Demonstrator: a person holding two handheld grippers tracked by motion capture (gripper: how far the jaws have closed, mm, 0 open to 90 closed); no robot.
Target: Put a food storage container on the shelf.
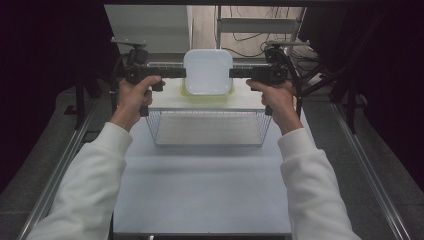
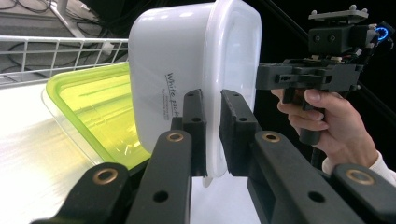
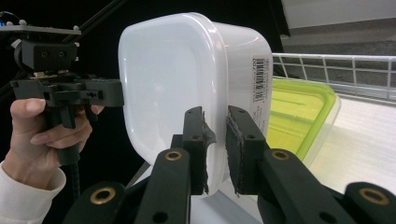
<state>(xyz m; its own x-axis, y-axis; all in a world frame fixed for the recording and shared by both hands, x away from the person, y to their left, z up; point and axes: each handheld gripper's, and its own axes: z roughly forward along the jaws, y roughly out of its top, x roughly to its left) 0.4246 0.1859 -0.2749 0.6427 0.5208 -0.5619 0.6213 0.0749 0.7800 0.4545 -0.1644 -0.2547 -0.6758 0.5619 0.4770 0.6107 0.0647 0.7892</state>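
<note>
High view: both tongs, left tongs (image 1: 182,73) and right tongs (image 1: 232,73), pinch smooth, rounded white plastic tub (image 1: 207,70)

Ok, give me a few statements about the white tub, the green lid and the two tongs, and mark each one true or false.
1. Both the left tongs and the right tongs grip the white tub by its rim. True.
2. The green lid is snapped onto the tub. False: it lies on the white shelf top, under the lifted tub.
3. The tub's open side faces up. False: it is held upside down, its base facing the high view.
4. A wire basket sits below the shelf top, nearer the person. True.
5. The left tongs stand wide open, clear of the tub. False: they pinch its rim.
</note>
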